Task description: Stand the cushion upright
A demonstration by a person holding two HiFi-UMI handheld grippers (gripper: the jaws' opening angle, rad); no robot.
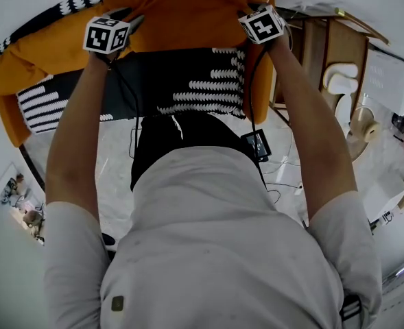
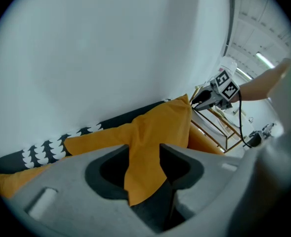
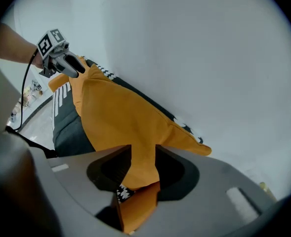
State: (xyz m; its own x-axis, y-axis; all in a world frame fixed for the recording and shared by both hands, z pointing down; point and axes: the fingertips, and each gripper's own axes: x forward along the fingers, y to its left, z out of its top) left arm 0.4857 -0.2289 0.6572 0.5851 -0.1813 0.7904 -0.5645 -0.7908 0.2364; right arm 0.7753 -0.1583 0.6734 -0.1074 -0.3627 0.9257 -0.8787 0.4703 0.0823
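**Cushion against the wall, 2 grippers at its top corners**

The left gripper has its fingers spread. The left top corner of the orange cushion hangs loose between them, not squeezed. The cushion stretches from those fingers across to the right gripper. Its fingers are also spread around the other top corner, with cloth between the pads but not pinched. A gripper at each of the 2 corners keeps the top edge level and stops the soft body from folding. The cushion probably stands on its lower edge, so the step looks all but done. Below the fingers lies a seat in black cloth with white rows. Beyond the fingertips a plain white wall backs the cushion. Right of the right fingers stands a wooden rack, over a pale floor.
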